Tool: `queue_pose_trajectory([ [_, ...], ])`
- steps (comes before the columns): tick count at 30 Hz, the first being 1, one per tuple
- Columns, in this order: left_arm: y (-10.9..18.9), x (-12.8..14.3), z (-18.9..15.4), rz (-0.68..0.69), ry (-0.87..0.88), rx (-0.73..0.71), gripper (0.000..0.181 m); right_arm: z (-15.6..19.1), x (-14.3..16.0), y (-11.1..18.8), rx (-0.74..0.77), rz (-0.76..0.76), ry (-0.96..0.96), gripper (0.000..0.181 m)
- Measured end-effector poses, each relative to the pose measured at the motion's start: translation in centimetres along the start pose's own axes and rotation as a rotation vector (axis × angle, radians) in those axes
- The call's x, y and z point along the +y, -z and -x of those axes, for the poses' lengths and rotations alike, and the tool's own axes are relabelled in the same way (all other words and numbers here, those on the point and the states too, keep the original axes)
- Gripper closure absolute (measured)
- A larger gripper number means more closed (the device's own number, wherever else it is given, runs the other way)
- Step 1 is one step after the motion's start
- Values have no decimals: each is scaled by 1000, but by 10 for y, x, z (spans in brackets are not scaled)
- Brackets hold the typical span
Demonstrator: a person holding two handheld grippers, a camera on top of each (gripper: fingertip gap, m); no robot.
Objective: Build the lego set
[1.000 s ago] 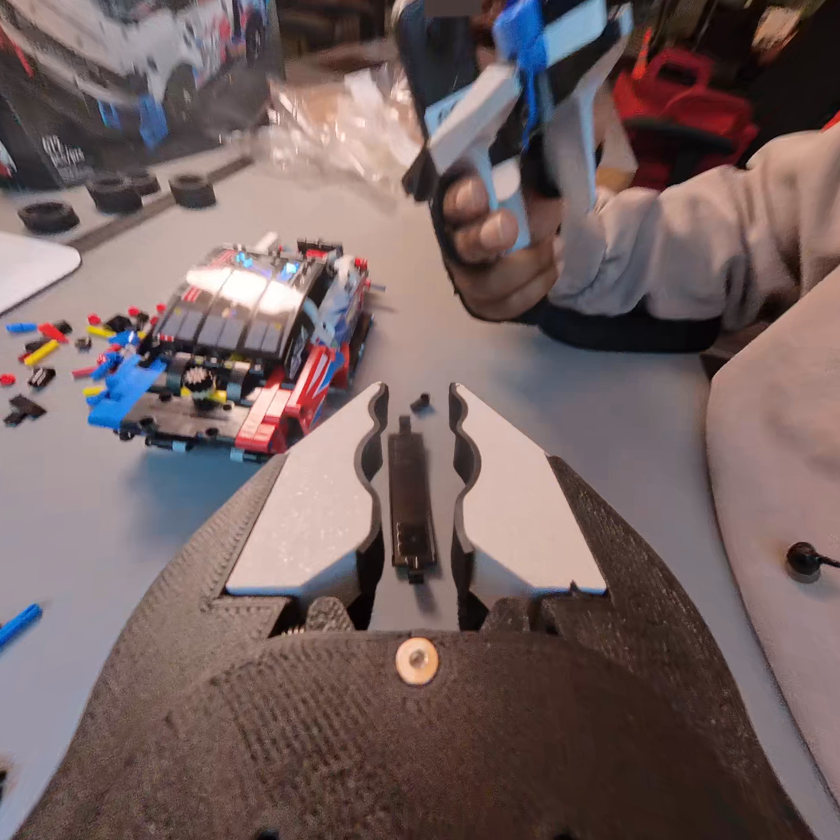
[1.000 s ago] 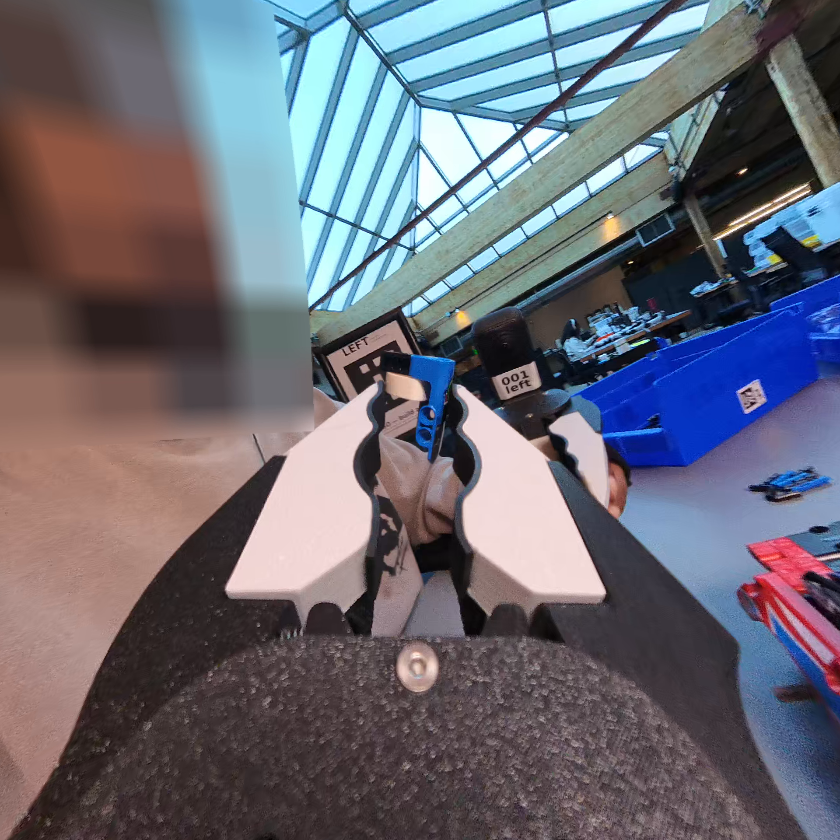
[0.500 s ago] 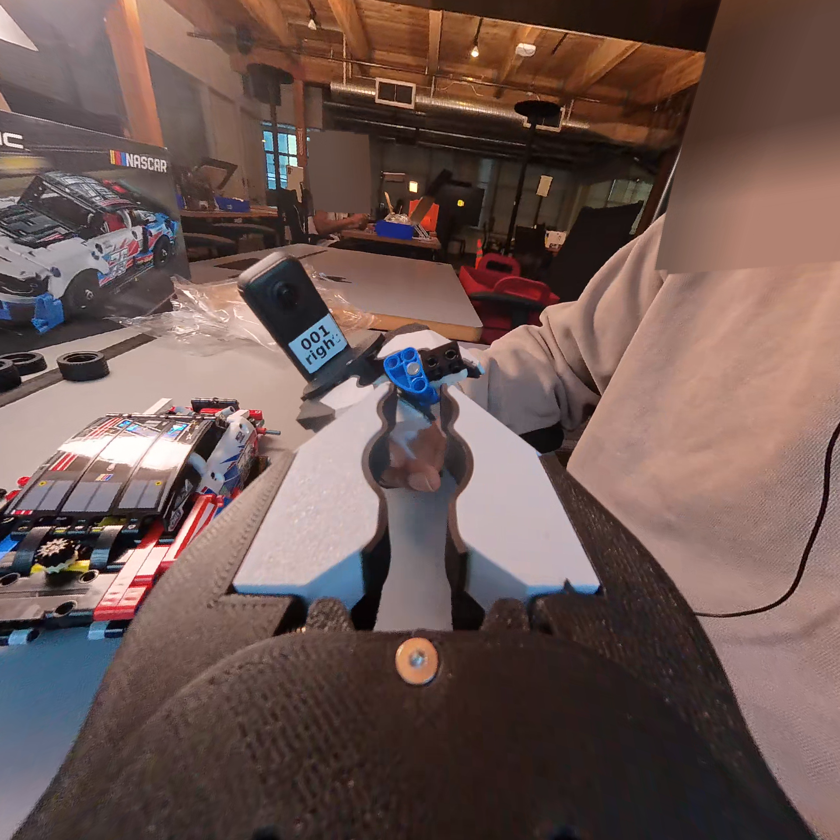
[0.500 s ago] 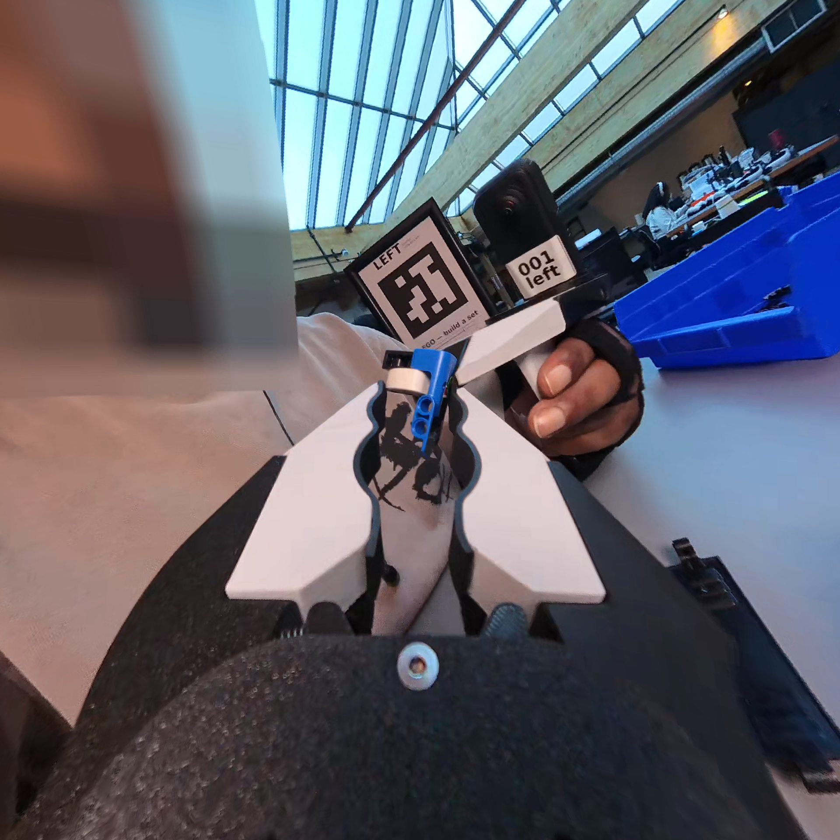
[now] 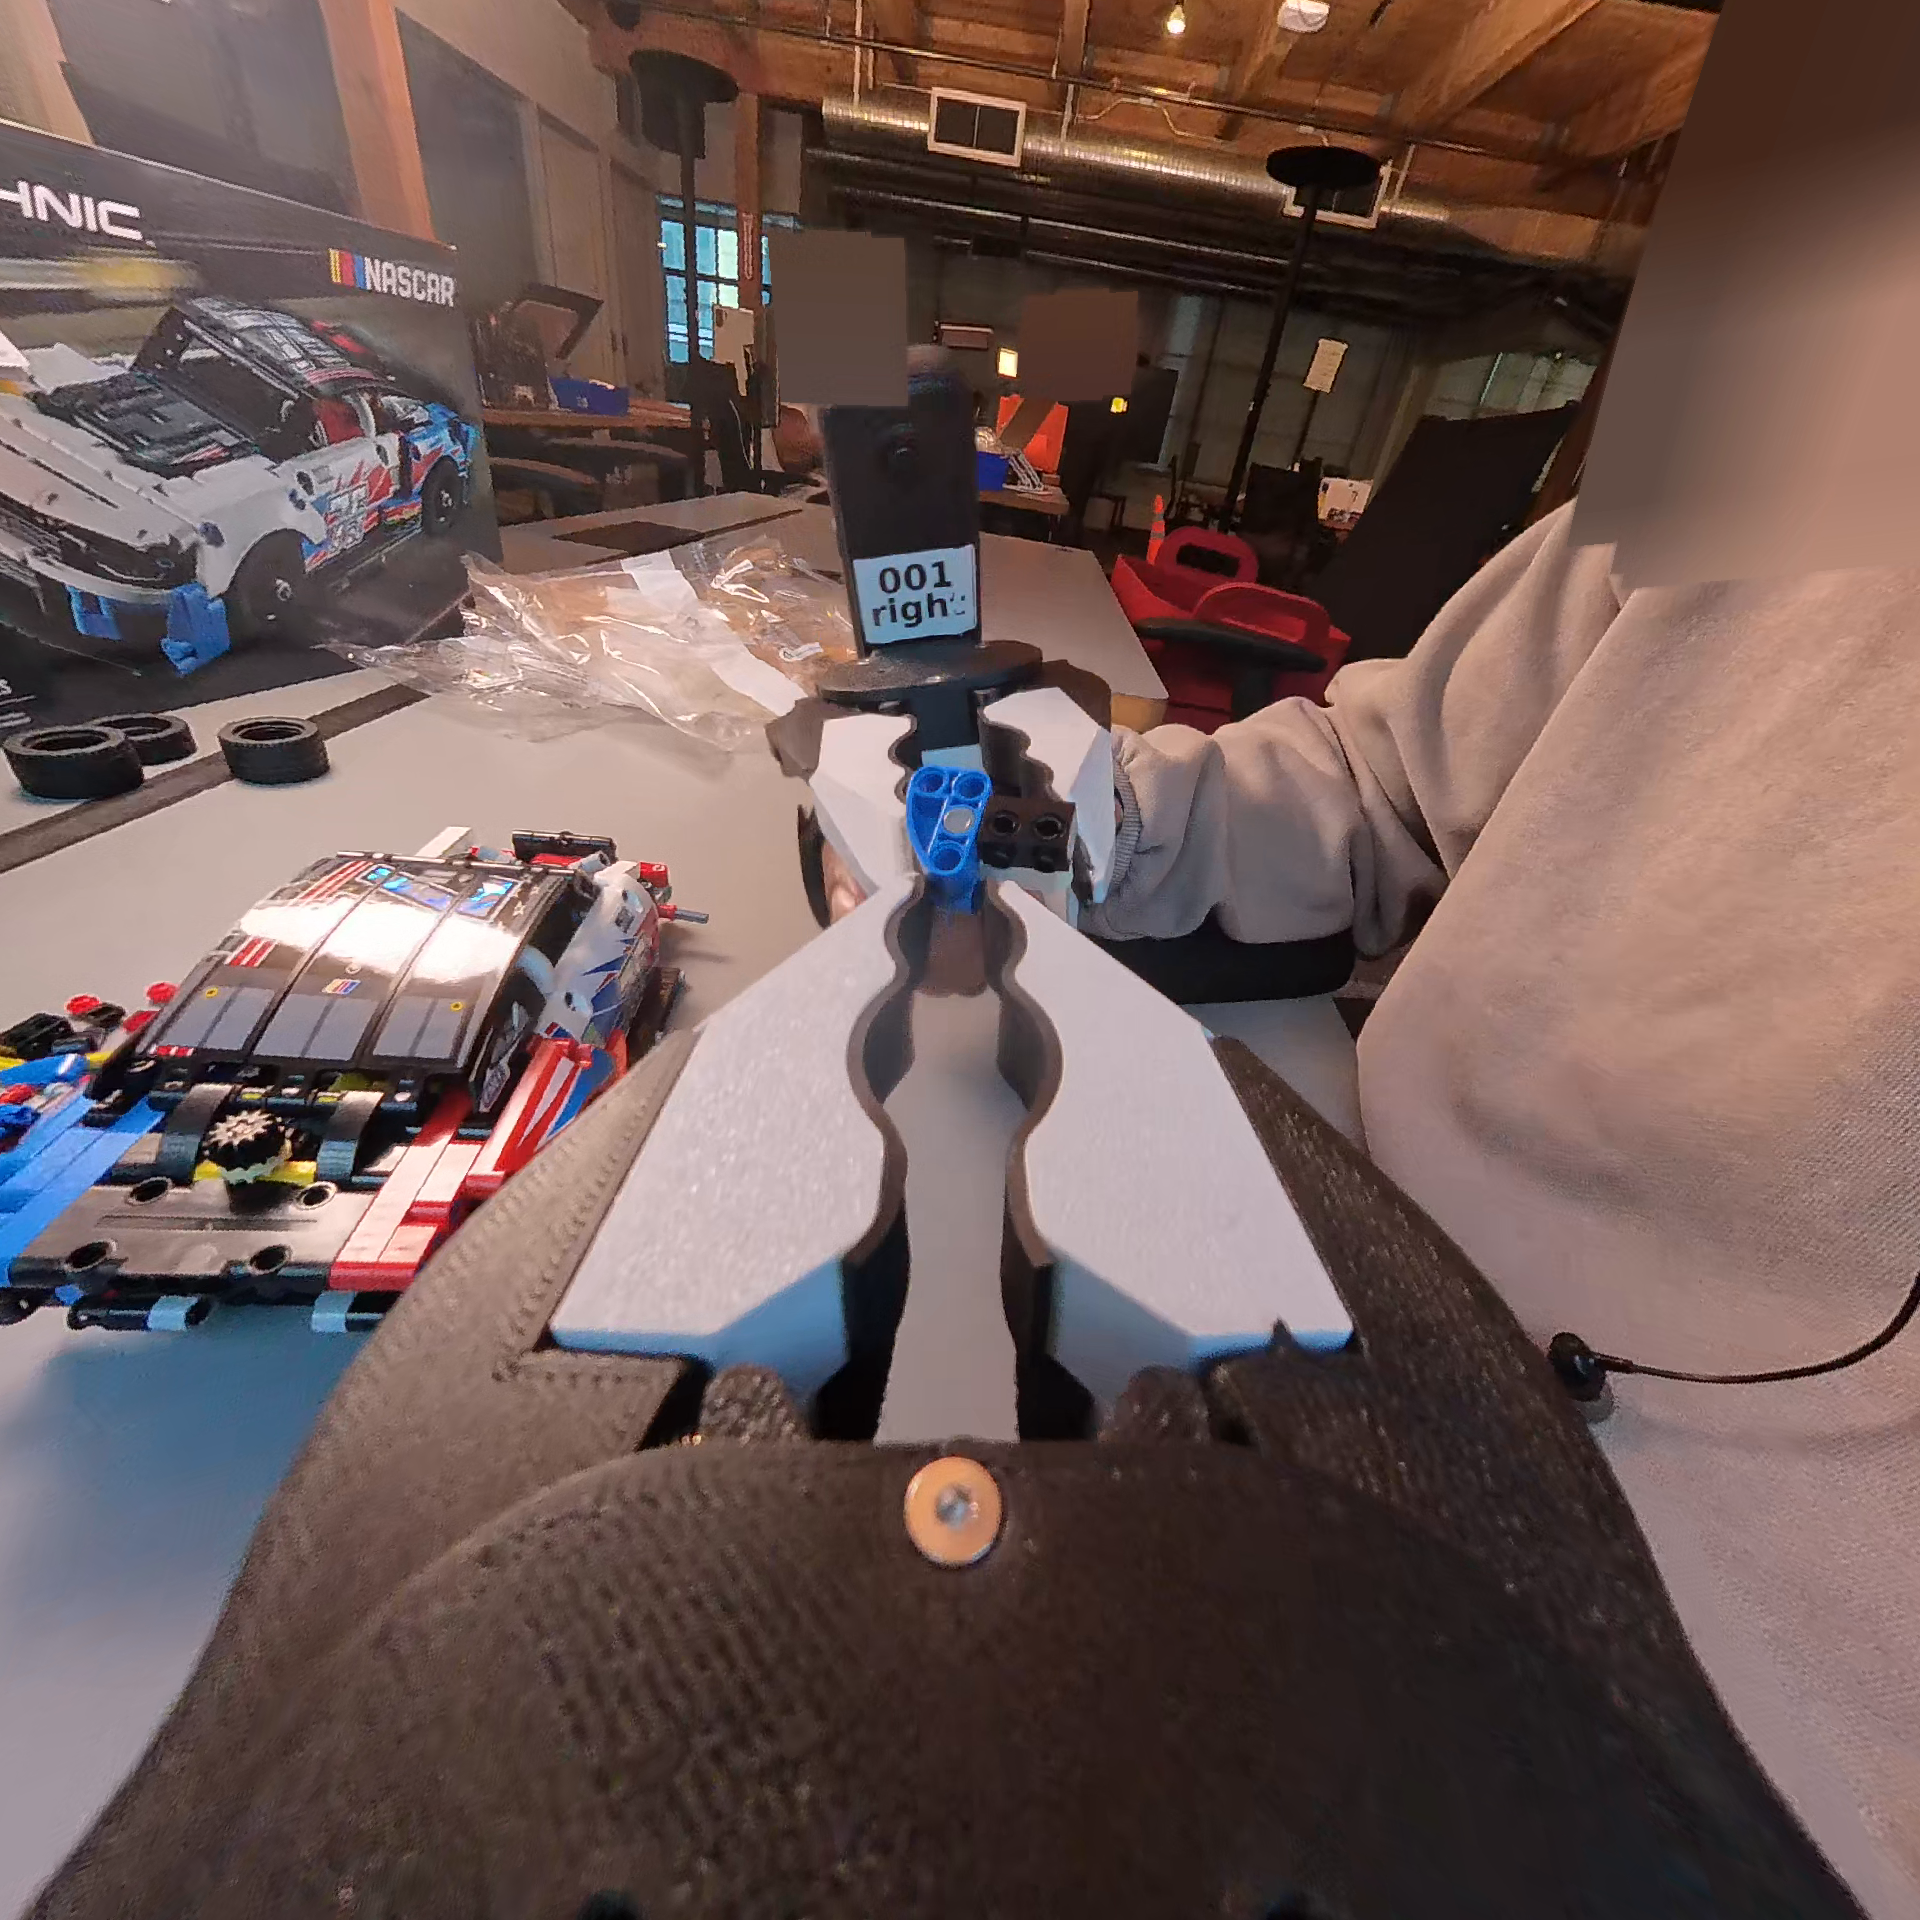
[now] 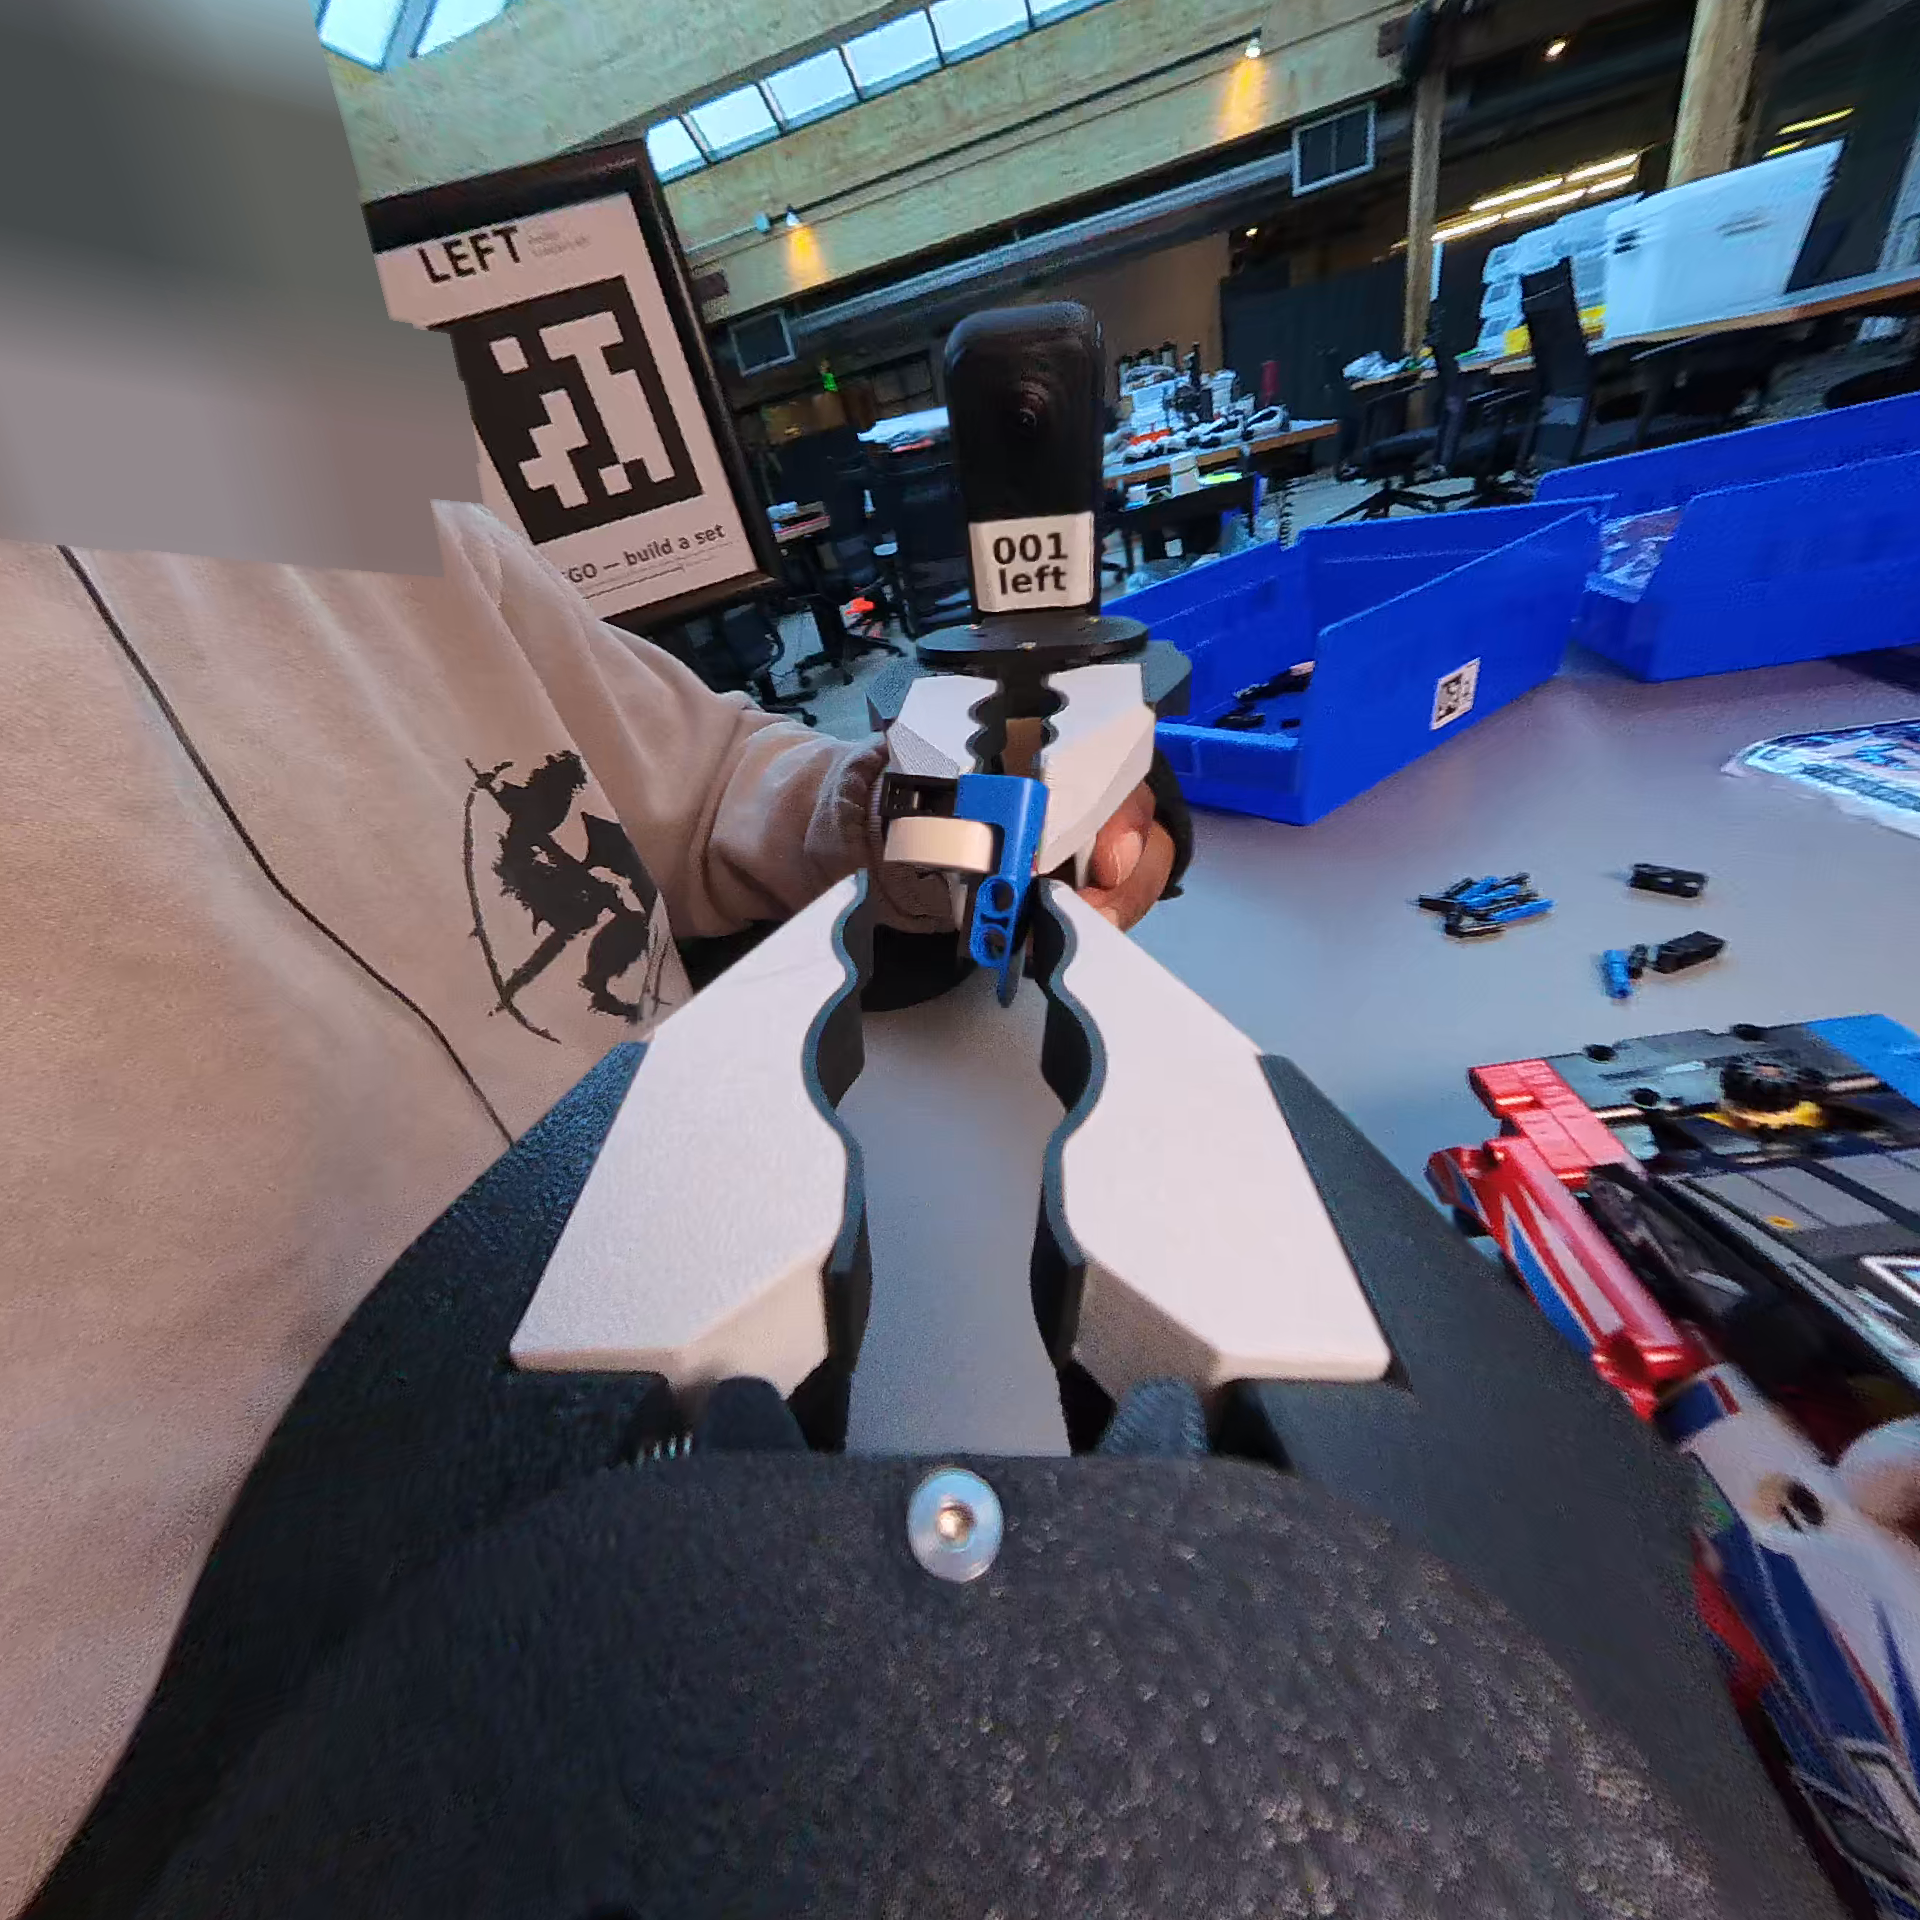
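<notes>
The two hand-held grippers met tip to tip above the grey worktop [image 5: 665, 810], beside the part-built lego car [image 5: 343, 1049]. The right hand-held gripper [image 6: 1013, 914] was pinching a small blue-and-black lego piece [image 6: 1003, 883] with a white roller. The left hand-held gripper [image 5: 951, 899] had its jaws pressed on the blue end of that lego piece, just right of the car.

Each claw [image 5: 951, 894]: 2 white wavy-edged fingers [image 5: 748, 1143], black textured body w/ 1 silver screw [image 5: 953, 1509]; beige sweatshirt sleeve [image 5: 1278, 800].
</notes>
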State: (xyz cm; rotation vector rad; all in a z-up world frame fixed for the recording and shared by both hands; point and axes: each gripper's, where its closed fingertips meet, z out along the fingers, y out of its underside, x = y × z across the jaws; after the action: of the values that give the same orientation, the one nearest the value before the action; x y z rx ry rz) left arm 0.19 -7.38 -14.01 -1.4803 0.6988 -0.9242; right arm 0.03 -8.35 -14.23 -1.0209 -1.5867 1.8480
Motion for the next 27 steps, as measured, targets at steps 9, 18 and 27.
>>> queue_pose_trajectory([
  [9, 3, -1, 10, -56, 204, 55, 175, -18, -6, 7, 142, 2, 53, 172],
  [18, 9, -1, 30, -102, 283, -21, 168, -35, -16, 9, 273, -76, 65, 176],
  [27, 7, -6, 30, -138, 289, -36, 166, -55, -26, 18, 470, -139, 155, 176],
])
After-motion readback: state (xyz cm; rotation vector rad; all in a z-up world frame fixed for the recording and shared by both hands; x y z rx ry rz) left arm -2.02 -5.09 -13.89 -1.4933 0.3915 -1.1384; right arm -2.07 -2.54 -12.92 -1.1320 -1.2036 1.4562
